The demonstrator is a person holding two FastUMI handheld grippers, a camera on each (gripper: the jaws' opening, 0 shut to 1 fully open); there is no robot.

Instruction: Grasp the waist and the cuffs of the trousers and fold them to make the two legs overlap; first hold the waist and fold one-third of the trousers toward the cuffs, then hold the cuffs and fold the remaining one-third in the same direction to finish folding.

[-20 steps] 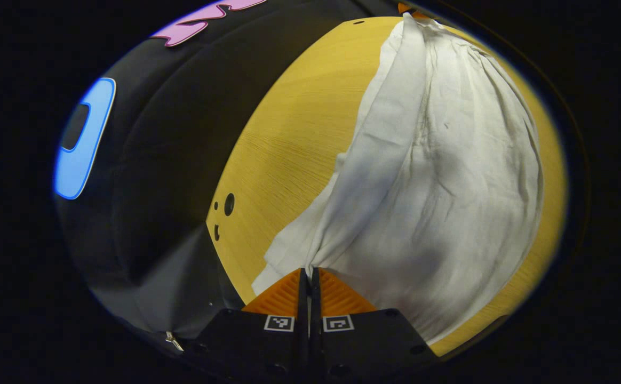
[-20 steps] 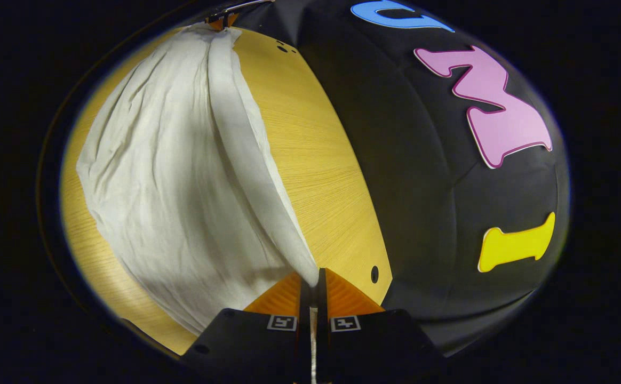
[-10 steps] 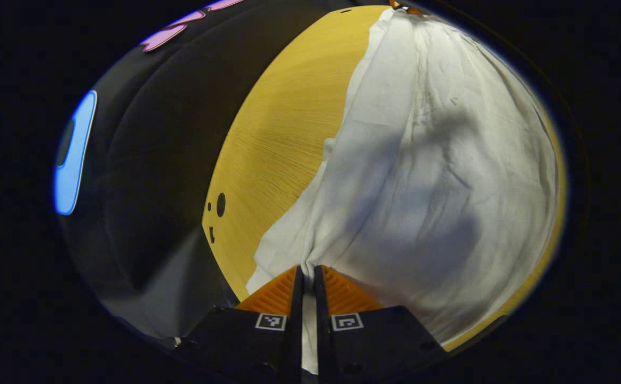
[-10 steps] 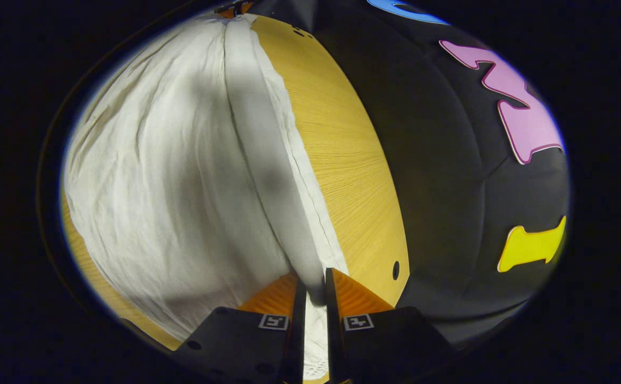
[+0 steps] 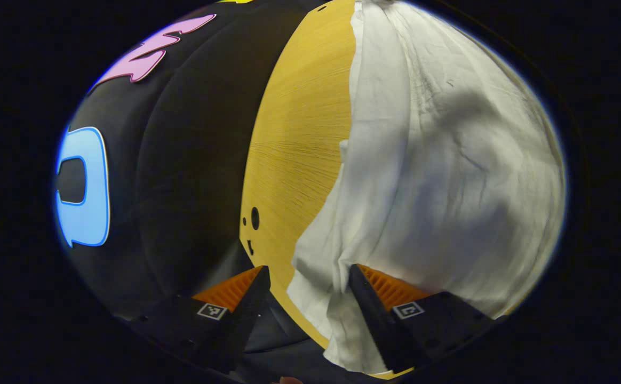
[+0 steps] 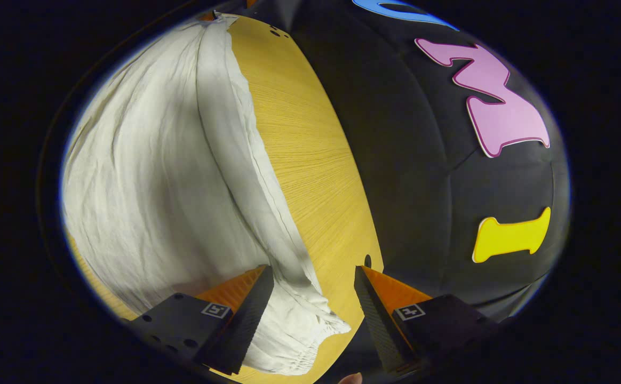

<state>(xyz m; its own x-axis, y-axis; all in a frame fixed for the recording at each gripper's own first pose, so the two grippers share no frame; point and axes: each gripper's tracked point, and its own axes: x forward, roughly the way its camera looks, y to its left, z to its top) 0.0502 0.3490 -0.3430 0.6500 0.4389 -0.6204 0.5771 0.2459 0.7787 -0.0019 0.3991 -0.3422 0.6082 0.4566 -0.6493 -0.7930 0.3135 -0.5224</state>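
**Both grippers spread over the laid trousers**

Wood-grain tabletop (image 5: 294, 154), dark booth wall behind.

Left gripper view: left gripper (image 5: 308, 274) spread wide, nothing pinched. White trousers (image 5: 438, 176) lie on the tabletop, reaching its near edge. A bunched fabric end sits between the fingers; the right-hand finger (image 5: 366, 298) touches or overlaps it, the other stands apart over the tabletop's edge. Small holes (image 5: 254, 218) near that edge.

Right gripper view: right gripper (image 6: 313, 277) also wide apart, gripping nothing. Trousers (image 6: 145, 176) show a gathered, elastic-looking hem (image 6: 302, 346) at the near edge between the fingers. One hole (image 6: 367, 261) by the far-side edge.
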